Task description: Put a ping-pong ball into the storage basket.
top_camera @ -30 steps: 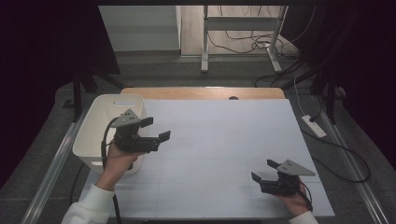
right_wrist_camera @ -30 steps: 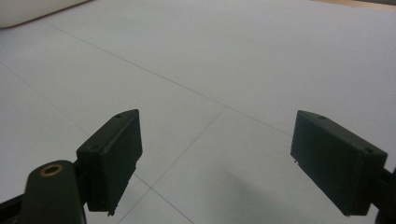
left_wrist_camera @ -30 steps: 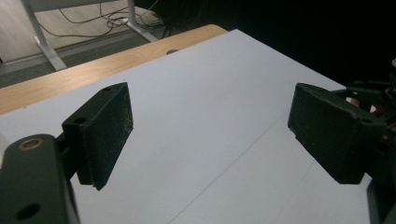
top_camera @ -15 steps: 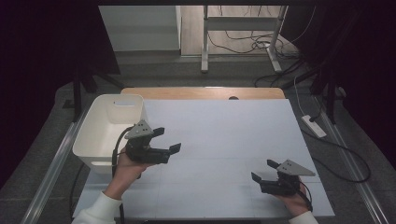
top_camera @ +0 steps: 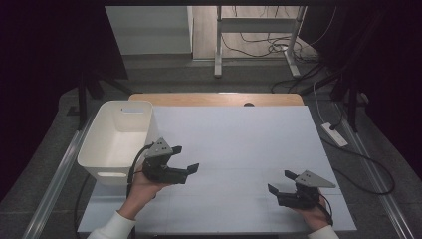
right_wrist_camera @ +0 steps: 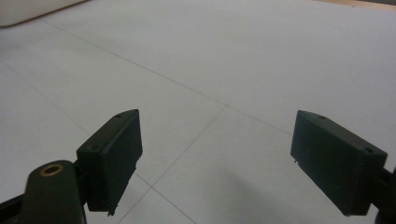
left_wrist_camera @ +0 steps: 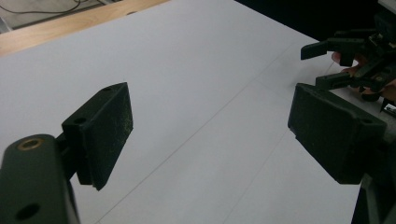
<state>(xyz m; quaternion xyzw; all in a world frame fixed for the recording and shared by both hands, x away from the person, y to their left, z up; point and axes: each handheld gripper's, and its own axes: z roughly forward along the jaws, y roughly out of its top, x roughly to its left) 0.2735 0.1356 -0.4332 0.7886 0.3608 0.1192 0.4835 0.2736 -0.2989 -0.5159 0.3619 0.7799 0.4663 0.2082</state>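
Observation:
My left gripper (top_camera: 185, 159) is held in a hand over the left part of the white table (top_camera: 234, 134), just right of the white bin (top_camera: 118, 141), and points right. Its jaws stand wide apart with nothing between them (left_wrist_camera: 210, 126). My right gripper (top_camera: 281, 181) rests near the table's front right, pointing left, open and empty (right_wrist_camera: 217, 154). In the left gripper view the right gripper (left_wrist_camera: 345, 60) appears far off at the upper right.
The white bin sits at the table's left edge and looks empty. A wooden strip (top_camera: 214, 98) runs along the table's far edge. Cables (top_camera: 259, 45) and a power strip (top_camera: 334, 134) lie on the floor beyond and to the right.
The left gripper has moved from above the bin's edge down and to the right, toward the person, over the table. The right gripper has stayed put.

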